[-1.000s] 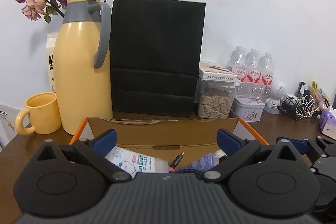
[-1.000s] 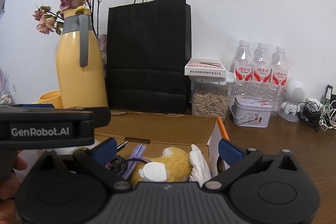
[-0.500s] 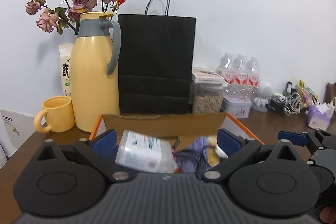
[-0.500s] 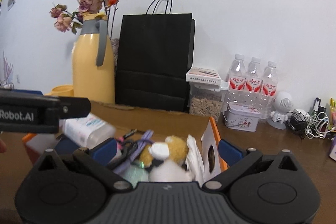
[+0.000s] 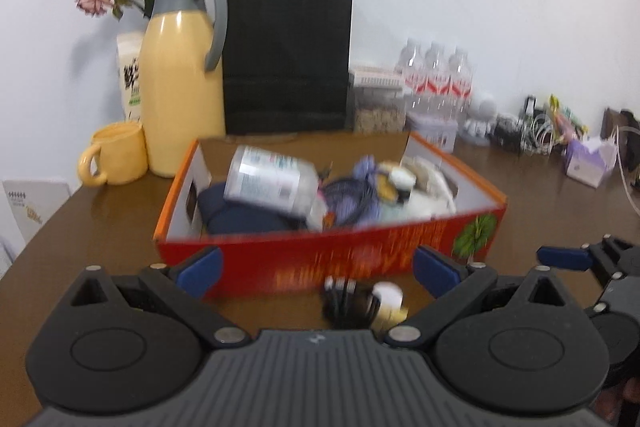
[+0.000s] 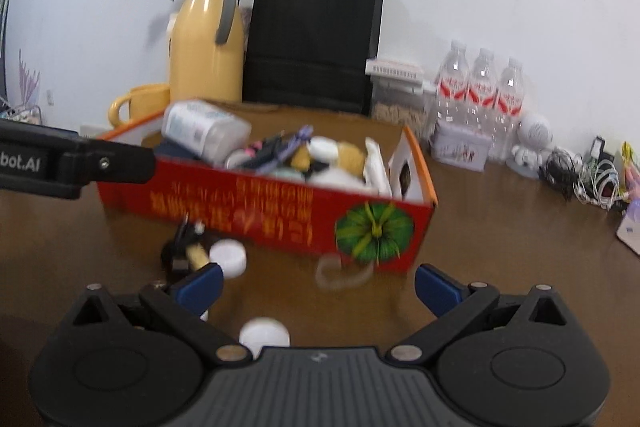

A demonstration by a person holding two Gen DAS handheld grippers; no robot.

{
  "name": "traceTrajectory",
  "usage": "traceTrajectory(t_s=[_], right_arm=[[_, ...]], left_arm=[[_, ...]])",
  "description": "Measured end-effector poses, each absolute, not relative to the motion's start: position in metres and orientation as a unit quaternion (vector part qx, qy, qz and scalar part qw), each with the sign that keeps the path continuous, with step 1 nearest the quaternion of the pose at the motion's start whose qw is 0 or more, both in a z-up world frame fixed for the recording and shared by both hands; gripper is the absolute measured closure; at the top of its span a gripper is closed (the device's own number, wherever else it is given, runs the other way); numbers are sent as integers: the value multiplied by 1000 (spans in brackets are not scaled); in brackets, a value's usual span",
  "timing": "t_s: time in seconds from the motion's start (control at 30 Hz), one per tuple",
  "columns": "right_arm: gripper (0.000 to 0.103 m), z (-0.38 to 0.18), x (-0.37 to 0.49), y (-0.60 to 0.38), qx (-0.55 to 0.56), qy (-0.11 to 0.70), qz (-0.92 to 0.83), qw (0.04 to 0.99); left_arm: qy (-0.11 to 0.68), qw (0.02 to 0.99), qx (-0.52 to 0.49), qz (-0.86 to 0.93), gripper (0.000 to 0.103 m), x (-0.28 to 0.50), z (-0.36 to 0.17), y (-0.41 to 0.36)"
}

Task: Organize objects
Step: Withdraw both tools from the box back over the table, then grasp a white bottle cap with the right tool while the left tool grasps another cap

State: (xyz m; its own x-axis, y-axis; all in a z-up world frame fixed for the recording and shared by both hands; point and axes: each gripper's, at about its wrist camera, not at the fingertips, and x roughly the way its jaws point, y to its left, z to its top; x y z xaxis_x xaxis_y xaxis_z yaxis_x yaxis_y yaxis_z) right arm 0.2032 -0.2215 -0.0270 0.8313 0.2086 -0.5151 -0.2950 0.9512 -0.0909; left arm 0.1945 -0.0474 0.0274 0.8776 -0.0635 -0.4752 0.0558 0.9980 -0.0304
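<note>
Both grippers hover low over the brown counter, level and pointing at the long red side of the cardboard box. The left gripper has its blue-tipped fingers spread wide with nothing between them; a dark cable bundle and a white cap lie on the counter just ahead of it. The right gripper is likewise spread wide and empty, with a second white cap close beneath it. Inside the box a clear plastic bottle lies tilted on a dark blue cloth, beside cables and a plush toy. A yellow thermos and a black paper bag stand behind the box.
</note>
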Motion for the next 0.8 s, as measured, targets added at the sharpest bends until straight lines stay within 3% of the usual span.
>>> traceTrajectory(t_s=[0.13, 0.43, 0.5, 0.63, 0.73, 0.8], right_arm=[[3, -38, 193, -225, -85, 280, 138, 946], [19, -48, 190, -219, -86, 296, 153, 939], [33, -49, 192, -219, -82, 300, 157, 937], [43, -50, 195, -218, -69, 309, 168, 934], [56, -50, 196, -217, -63, 311, 179, 931], [76, -50, 195, -215, -61, 309, 186, 931]], left_arm=[[269, 963, -11, -28, 0, 183, 13, -42], [299, 954, -16, -18, 0, 168, -5, -37], [302, 953, -18, -16, 0, 167, -7, -36], [305, 952, -21, -15, 0, 167, -8, -36], [306, 952, -21, -15, 0, 167, -9, -36], [306, 952, -22, -15, 0, 167, -10, -36]])
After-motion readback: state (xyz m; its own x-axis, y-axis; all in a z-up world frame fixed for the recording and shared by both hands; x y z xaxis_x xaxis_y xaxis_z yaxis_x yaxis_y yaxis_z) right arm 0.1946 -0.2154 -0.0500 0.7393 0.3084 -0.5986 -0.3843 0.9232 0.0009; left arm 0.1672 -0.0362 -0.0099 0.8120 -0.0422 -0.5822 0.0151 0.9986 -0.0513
